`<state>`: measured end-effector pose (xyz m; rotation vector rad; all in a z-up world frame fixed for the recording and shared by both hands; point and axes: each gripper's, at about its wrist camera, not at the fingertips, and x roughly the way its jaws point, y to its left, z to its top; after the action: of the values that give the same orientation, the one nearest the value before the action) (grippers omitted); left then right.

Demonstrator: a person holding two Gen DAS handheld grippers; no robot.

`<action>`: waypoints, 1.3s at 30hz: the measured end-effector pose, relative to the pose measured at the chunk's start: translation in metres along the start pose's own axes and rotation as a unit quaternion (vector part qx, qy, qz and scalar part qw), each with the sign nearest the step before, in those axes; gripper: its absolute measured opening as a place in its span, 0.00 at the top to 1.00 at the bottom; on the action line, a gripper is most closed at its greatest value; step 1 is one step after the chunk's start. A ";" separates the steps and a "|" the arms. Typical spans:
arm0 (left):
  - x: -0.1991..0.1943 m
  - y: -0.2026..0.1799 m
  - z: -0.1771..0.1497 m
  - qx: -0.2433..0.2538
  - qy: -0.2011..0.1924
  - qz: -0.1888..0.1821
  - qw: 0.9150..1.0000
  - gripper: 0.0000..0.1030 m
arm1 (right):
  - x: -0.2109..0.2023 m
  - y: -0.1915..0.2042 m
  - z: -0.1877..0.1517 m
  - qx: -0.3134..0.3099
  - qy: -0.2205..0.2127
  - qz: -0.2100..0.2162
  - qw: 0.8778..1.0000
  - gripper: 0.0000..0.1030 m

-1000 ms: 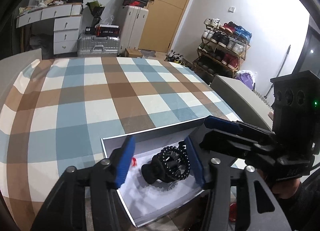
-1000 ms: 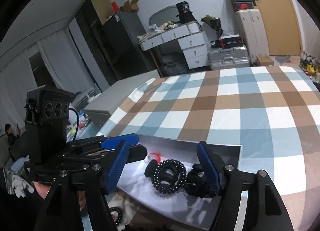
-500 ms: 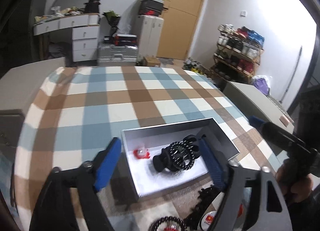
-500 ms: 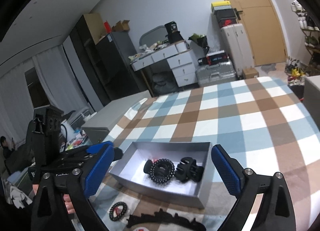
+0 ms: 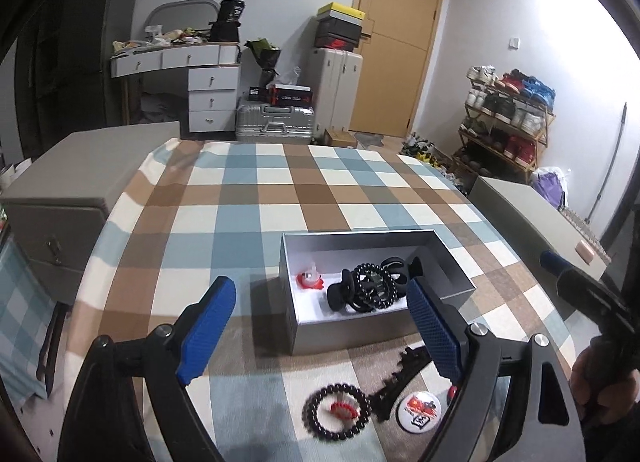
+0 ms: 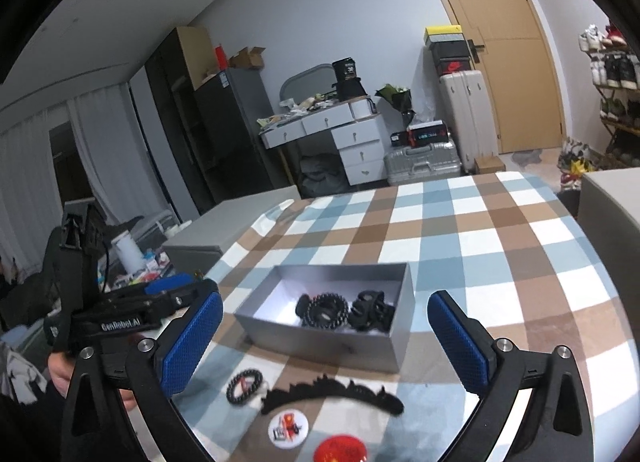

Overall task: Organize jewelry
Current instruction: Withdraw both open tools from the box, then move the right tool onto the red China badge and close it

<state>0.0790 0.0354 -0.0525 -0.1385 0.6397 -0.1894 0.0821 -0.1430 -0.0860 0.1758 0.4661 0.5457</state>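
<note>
A grey open box (image 5: 362, 336) (image 6: 320, 340) sits on the checked tablecloth. Inside lie a black bead bracelet (image 5: 374, 288) (image 6: 326, 310), black hair claws (image 6: 370, 312) and a small red item (image 5: 309, 280). In front of the box lie a black bead ring with a red piece (image 5: 338, 410) (image 6: 244, 380), a long black toothed hair band (image 6: 334, 396) (image 5: 400, 376), a white round badge (image 5: 420, 412) (image 6: 286, 432) and a red round badge (image 6: 340, 452). My left gripper (image 5: 320, 334) is open and empty, held above the near items. My right gripper (image 6: 328, 346) is open and empty too.
The checked table (image 5: 280, 202) stretches far behind the box. Grey cabinets stand at its left (image 5: 60, 182) and right (image 5: 532, 214). A white dresser (image 5: 200, 90), suitcases (image 5: 276, 122) and a shoe rack (image 5: 508, 118) stand beyond.
Both grippers have pulled back and up from the box and opened wider. The loose items in front of the box have come into view.
</note>
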 end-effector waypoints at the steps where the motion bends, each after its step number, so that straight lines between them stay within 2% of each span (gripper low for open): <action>1: -0.001 0.000 -0.001 -0.005 0.001 -0.001 1.000 0.16 | -0.003 0.001 -0.002 -0.003 0.001 -0.004 1.000 0.00; 4: -0.005 0.002 -0.010 -0.019 0.000 0.002 1.000 0.09 | -0.013 -0.001 -0.008 -0.003 0.001 -0.011 1.000 0.00; 8: -0.012 -0.002 -0.020 -0.009 -0.006 0.008 1.000 0.01 | -0.019 -0.003 -0.020 0.000 0.021 -0.014 1.000 0.00; 11: -0.017 -0.004 -0.028 0.000 -0.016 0.034 0.999 0.01 | -0.021 -0.002 -0.031 -0.008 0.039 -0.018 0.999 0.00; 14: -0.017 0.000 -0.034 0.001 -0.009 0.046 0.999 0.01 | -0.021 0.002 -0.045 -0.027 0.054 -0.026 0.998 0.00; 23: -0.017 0.013 -0.062 -0.008 0.023 0.062 0.998 0.01 | -0.014 0.005 -0.074 -0.042 0.077 -0.035 0.996 0.00; 31: -0.012 0.010 -0.081 -0.002 0.055 0.060 0.997 0.01 | 0.000 0.009 -0.095 -0.060 0.109 -0.036 0.992 0.01; 37: -0.010 0.006 -0.084 -0.001 0.060 0.052 0.997 0.01 | 0.007 0.011 -0.098 -0.070 0.116 -0.037 0.990 0.10; 39: -0.010 0.005 -0.085 0.000 0.061 0.051 0.997 0.01 | 0.008 0.012 -0.099 -0.072 0.118 -0.044 0.989 0.11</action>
<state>0.0208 0.0367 -0.1150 -0.0944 0.7664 -0.0998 0.0363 -0.1247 -0.1735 -0.0490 0.6590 0.5144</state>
